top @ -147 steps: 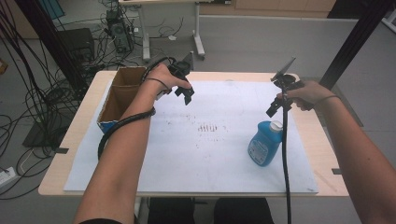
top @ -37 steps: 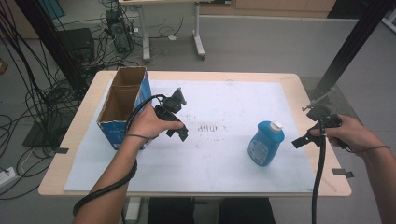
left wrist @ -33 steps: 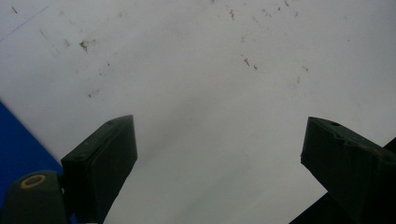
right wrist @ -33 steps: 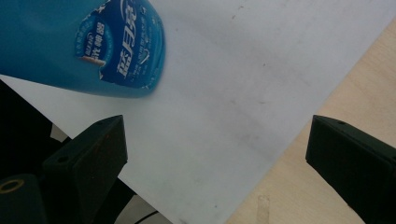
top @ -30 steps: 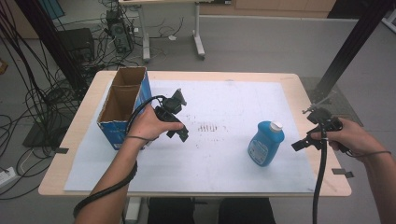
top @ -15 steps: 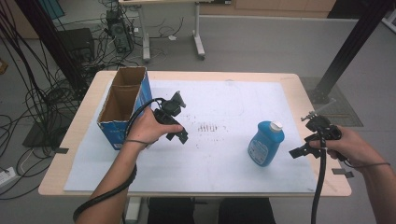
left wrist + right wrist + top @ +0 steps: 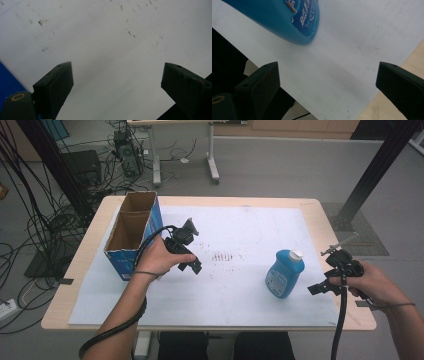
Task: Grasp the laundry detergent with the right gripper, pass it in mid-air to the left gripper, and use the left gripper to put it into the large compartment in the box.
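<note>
Left claw: jaws wide apart, holding nothing, over the white sheet.
Right claw: wide apart, empty, at the blue bottle's 3 o'clock.
Box: open, inside looks bare.

My two jaws are black, hard plastic with a dull, matt look. The blue bottle at the lower right of the high view is smooth, shiny plastic with a white plastic cap and a glossy label. It stands on a big white sheet that looks like matt paper, with small dark smudges in the middle. The table around it is pale, smooth wood. The box at the left is rough brown cardboard inside, printed blue outside.
</note>
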{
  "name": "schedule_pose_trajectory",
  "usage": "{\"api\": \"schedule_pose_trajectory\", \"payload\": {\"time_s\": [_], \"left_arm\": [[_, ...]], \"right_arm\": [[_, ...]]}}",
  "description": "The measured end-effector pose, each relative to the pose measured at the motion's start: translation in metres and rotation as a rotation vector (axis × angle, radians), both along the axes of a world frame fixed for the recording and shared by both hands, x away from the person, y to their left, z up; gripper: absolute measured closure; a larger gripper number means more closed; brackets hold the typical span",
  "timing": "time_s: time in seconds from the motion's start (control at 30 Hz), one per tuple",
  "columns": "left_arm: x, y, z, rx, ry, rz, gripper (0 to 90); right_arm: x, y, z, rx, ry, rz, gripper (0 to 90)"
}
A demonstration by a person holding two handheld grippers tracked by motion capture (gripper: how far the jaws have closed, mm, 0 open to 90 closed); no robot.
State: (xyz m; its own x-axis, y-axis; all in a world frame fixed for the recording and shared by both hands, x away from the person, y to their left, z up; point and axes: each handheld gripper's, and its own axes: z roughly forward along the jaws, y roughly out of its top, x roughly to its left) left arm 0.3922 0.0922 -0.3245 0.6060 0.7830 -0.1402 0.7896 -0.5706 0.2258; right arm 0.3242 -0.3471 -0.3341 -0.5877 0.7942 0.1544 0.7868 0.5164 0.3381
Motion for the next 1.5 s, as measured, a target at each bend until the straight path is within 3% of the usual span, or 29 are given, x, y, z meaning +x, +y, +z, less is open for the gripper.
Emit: {"api": "schedule_pose_trajectory", "payload": {"time_s": [0.73, 1.13, 1.5], "left_arm": [[-0.004, 0.0, -0.004, -0.017, 0.002, -0.001, 11.1], [-0.009, 0.001, -0.005, -0.022, -0.001, 0.0, 11.0], [-0.012, 0.002, -0.004, -0.026, -0.007, 0.001, 11.0]], "right_arm": [[-0.019, 0.002, -0.013, 0.043, -0.055, 0.001, 5.0], [-0.028, 0.008, -0.024, 0.054, -0.062, 0.013, 4.8], [-0.033, 0.012, -0.031, 0.093, -0.107, 0.022, 4.7]]}}
